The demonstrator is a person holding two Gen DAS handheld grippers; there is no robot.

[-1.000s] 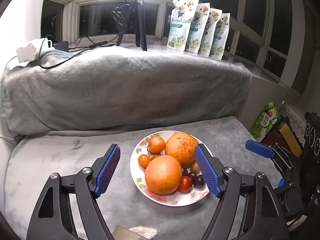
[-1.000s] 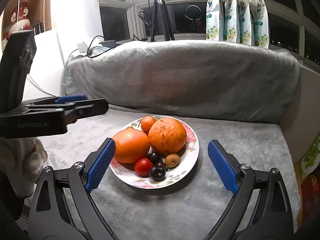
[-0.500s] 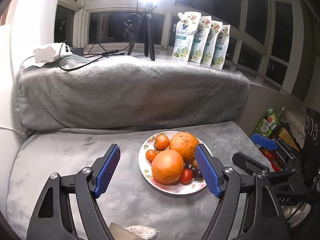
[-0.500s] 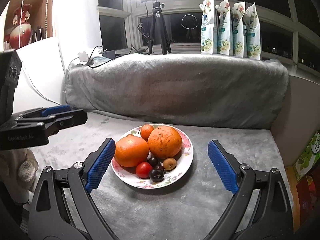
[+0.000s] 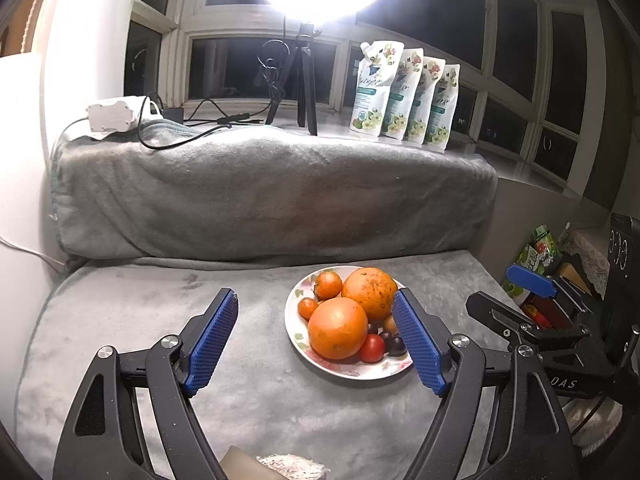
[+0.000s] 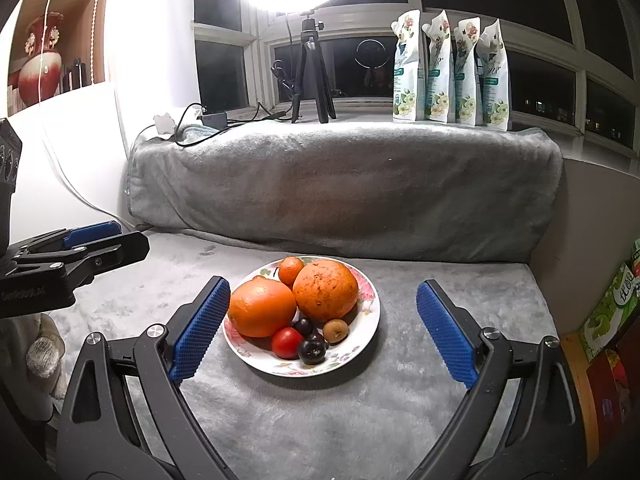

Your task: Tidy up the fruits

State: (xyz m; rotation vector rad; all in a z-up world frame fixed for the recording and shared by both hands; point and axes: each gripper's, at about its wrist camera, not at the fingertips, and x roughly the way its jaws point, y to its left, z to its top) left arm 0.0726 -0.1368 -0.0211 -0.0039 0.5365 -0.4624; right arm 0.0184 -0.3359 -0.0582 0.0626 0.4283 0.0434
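A floral plate (image 5: 352, 372) (image 6: 370, 320) sits on the grey blanket. It holds two large oranges (image 5: 338, 334) (image 6: 325, 290), two small tangerines (image 5: 328, 285) (image 6: 291, 270), a red tomato (image 6: 287, 343), dark plums (image 6: 312, 351) and a small brown fruit (image 6: 335, 330). My left gripper (image 5: 316, 340) is open and empty, above the blanket in front of the plate. My right gripper (image 6: 322, 330) is open and empty, with the plate seen between its fingers. Each gripper shows at the edge of the other's view (image 5: 528, 280) (image 6: 92, 232).
A blanket-covered ledge (image 6: 344, 184) rises behind the plate. On it stand a tripod (image 6: 312, 76) with a ring light, cables, and several refill pouches (image 6: 450, 72). Boxes and packets (image 6: 612, 304) lie off the right edge. A white wall is at the left.
Both grippers have pulled back and up from the plate, so it looks smaller and farther. The ring light has come into view. Both stay open.
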